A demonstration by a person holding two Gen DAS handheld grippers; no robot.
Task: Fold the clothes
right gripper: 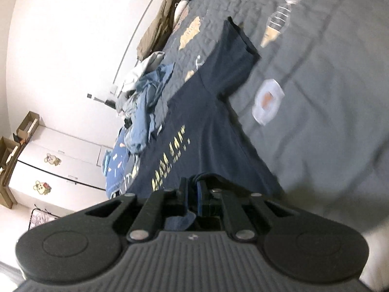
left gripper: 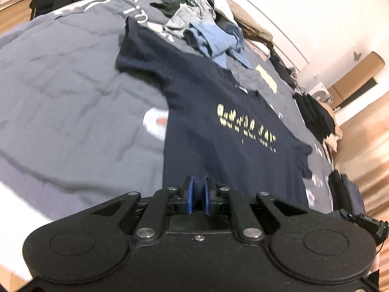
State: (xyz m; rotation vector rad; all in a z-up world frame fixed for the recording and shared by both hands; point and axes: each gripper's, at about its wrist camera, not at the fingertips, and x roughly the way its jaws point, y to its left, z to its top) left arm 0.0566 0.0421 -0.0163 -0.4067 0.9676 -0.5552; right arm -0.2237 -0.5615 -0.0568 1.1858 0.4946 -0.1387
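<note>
A: Navy T-shirt [left gripper: 218, 131] with a yellow chest print, lying face up and spread flat on the grey quilted bedspread [left gripper: 73, 85], hem at the near edge of the bed, sleeves out to both sides.

B: And the claws?

A: Going left to right: the left gripper [left gripper: 197, 189] is clenched on the hem, a fold of navy cloth pinched between its blue pads. The right gripper [right gripper: 194, 189] is clenched on the hem too, with cloth bunched between its fingers.

B: What else is on the bed?

A: A heap of unfolded clothes [left gripper: 206, 36], mostly light blue, sits toward the far edge, just beside the shirt's collar. A stack of dark folded garments [left gripper: 313, 116] lies near the right edge.

B: What could go wrong?

A: I'd judge the grips are thin, so a quick pull could slip the hem out of one claw and the fold would land crooked. Carrying the hem too far toward the collar could also drag it into that heap.
</note>
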